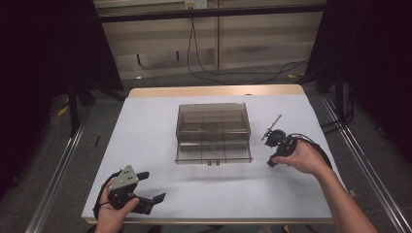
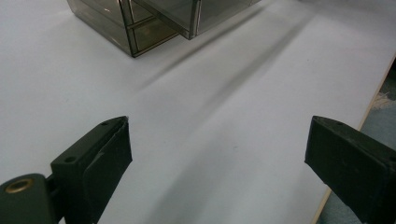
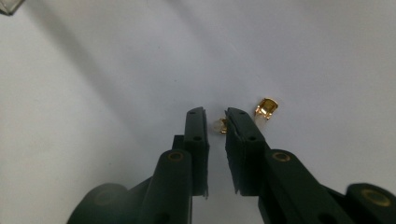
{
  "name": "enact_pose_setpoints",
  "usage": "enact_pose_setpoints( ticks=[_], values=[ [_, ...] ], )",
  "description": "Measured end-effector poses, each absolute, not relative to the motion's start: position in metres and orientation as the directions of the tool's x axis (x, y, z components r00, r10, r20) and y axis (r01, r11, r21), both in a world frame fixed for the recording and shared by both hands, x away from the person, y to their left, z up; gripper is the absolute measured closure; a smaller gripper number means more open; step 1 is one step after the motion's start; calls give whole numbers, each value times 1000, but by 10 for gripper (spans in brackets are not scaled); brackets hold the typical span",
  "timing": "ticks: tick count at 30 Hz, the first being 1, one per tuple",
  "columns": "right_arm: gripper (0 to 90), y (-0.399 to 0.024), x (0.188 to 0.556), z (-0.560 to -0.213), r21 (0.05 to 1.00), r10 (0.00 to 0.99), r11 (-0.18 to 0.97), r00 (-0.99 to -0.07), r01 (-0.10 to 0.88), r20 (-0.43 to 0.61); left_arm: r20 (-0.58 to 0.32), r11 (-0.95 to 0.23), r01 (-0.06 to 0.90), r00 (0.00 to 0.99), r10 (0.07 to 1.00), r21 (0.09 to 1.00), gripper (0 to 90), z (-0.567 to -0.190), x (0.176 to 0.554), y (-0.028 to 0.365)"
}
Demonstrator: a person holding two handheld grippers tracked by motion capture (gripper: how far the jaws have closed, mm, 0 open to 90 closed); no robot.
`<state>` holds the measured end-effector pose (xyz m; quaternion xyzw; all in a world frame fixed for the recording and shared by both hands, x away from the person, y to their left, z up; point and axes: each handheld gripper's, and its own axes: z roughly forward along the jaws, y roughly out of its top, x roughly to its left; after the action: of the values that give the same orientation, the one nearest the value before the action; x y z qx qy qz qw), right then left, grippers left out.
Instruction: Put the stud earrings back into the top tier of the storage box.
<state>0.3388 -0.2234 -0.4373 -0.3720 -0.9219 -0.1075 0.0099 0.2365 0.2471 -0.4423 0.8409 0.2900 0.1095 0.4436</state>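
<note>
Left gripper (image 1: 154, 187) jaws wide apart and empty, right gripper (image 3: 215, 116) nearly closed around a small clear piece (image 3: 218, 125), gold clip (image 3: 266, 108) just beside, smoky plastic organiser box (image 1: 213, 132) mid-table

Place: a lab or recording bay (not a home)
Enclosure: black curtains (image 1: 43, 73) hang on both sides
Floor: grey, with metal rails (image 1: 58, 170) and loose cables (image 1: 233, 73)
Worktop: a table (image 1: 160, 121) under a plain white sheet, wooden edge at the far side
</note>
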Motion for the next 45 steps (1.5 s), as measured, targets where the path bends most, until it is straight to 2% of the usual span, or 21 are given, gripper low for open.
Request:
enact_pose_setpoints(
  ticks=[9, 27, 39, 45],
  values=[
    [808, -219, 345, -440, 146, 688, 706, -720, 692, 88, -74, -438, 390, 809, 584, 810, 71, -443, 237, 248],
    [870, -219, 347, -443, 137, 694, 702, -715, 698, 85, -71, -443, 387, 812, 579, 809, 69, -443, 238, 248],
    [870, -219, 344, -438, 164, 688, 698, -717, 697, 113, -74, -442, 390, 811, 580, 808, 66, -443, 238, 248],
    [871, -221, 341, -430, 212, 680, 691, -721, 691, 134, -79, -438, 395, 809, 583, 807, 65, -443, 238, 250]
  ],
)
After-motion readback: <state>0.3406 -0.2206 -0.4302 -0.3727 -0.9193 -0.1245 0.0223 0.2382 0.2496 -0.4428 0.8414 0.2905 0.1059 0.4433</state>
